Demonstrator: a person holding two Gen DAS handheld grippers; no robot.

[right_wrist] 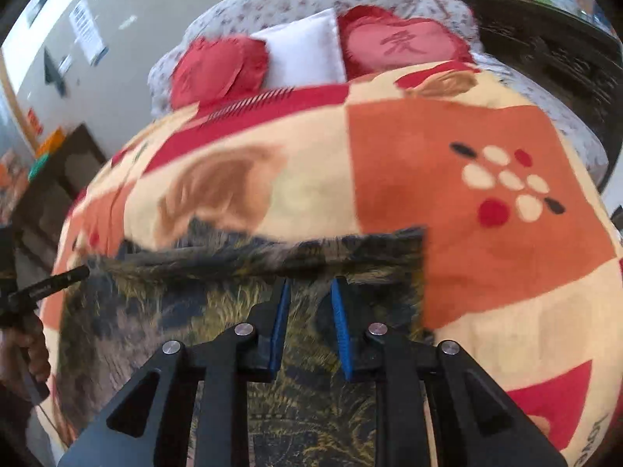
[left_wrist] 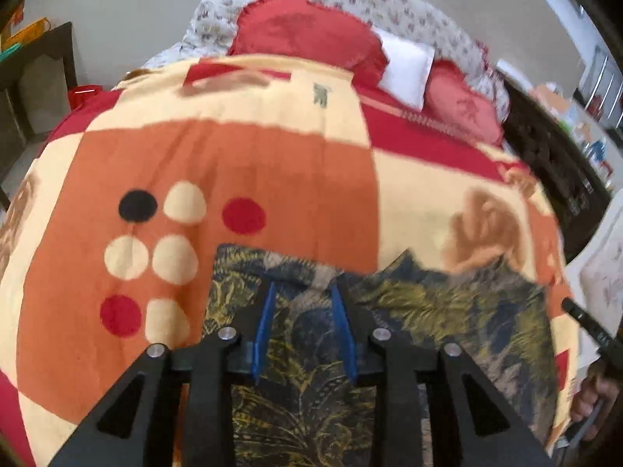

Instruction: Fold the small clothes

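Both grippers over dark leaf-print cloth garment (left_wrist: 311,369), jaws spread, pinching nothing.
I risk left gripper (left_wrist: 303,292) or right gripper (right_wrist: 311,284) snagging the orange-and-cream checked fleece blanket (left_wrist: 272,175) underneath too.

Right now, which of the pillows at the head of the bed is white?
The small rectangular pillow wedged between the two red heart-shaped cushions, left and right; it alone is plain white.
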